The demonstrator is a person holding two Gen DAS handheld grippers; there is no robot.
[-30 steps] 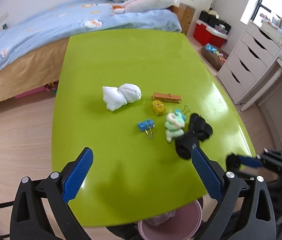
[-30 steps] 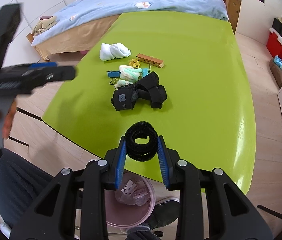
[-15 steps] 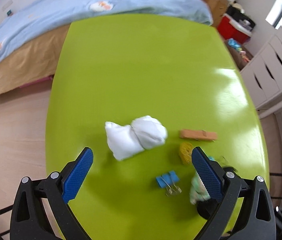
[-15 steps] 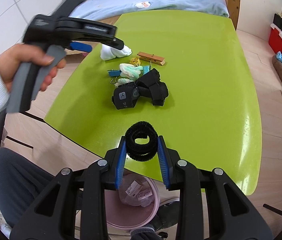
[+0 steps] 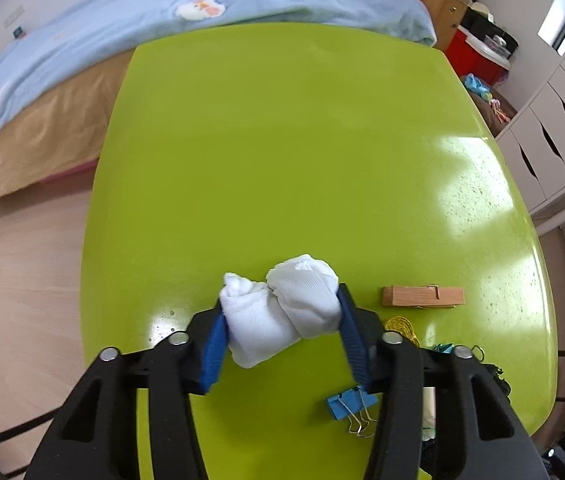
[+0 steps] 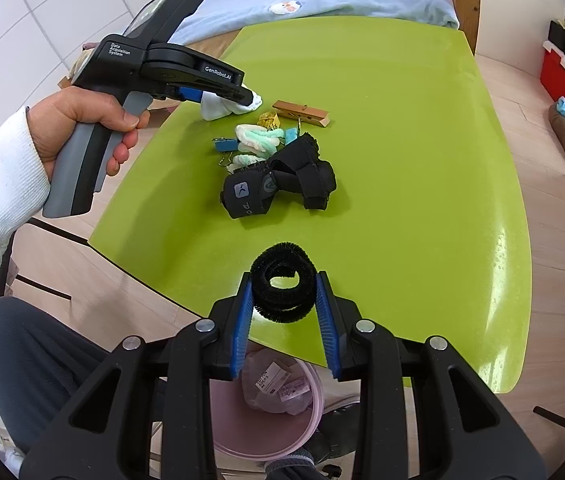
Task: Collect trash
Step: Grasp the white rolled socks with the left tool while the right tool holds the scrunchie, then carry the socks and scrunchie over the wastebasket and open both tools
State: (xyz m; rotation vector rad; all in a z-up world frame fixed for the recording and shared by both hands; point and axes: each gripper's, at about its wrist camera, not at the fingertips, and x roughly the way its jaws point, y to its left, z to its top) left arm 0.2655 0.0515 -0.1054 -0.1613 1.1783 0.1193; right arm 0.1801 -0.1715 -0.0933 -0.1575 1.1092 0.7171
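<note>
Your white sock bundle (image 5: 282,312) is two knotted lobes of ribbed fabric lying on the green table (image 5: 282,140), near its left edge. It sits between the blue pads of your left hand-held gripper (image 5: 280,322), whose jaws have just been closing; the pads touch both sides of it. Your black fuzzy ring (image 6: 282,286), a coiled loop standing on edge, is pinched between the pads of your right hand-held gripper (image 6: 284,300), above the near table edge. The pink bin (image 6: 266,424) stands on the floor below that edge and contains crumpled plastic and a printed label.
</note>
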